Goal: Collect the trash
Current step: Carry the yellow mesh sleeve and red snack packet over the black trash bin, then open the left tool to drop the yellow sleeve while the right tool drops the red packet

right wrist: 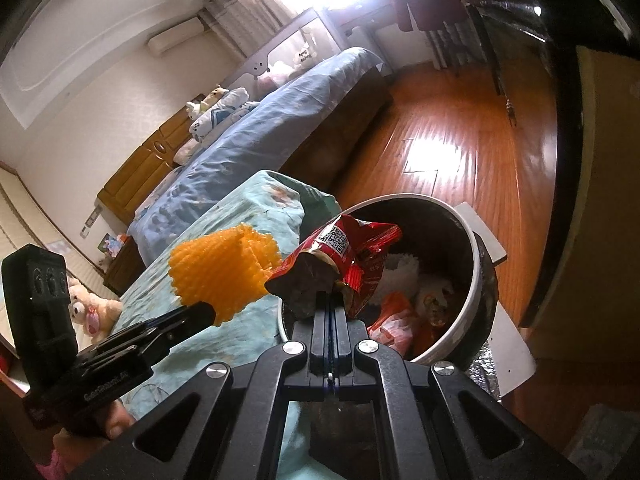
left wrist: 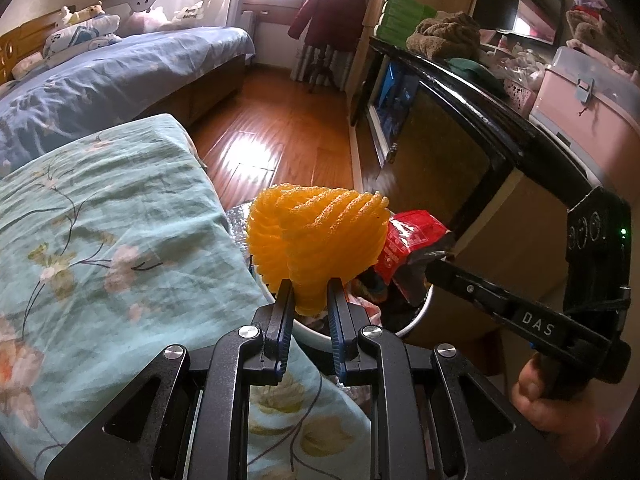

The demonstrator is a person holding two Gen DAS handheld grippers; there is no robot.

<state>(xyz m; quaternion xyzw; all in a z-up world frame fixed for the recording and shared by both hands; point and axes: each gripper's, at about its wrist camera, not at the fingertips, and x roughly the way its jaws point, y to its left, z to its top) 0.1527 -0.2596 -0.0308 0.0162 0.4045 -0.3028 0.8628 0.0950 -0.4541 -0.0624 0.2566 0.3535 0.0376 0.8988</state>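
The left wrist camera is sitting just behind its own left gripper (left wrist: pixel 310 294), looking forward and downward along the fingers toward the wooden floor (left wrist: pixel 276 128) and the window at the far end, with the bed (left wrist: pixel 120 68) lying to its left and the dark cabinet (left wrist: pixel 460 128) to its right. The right wrist camera is riding just behind the right gripper (right wrist: pixel 330 300), tilted so the room is leaning, and is facing down over the trash bin (right wrist: pixel 476 256) very near below. Both views are sharing the orange foam net (left wrist: pixel 316 236), the red wrapper (left wrist: pixel 412 240), the bin, the floral cover (left wrist: pixel 100 208), the bed and the floor, and each is catching the other gripper from the side.
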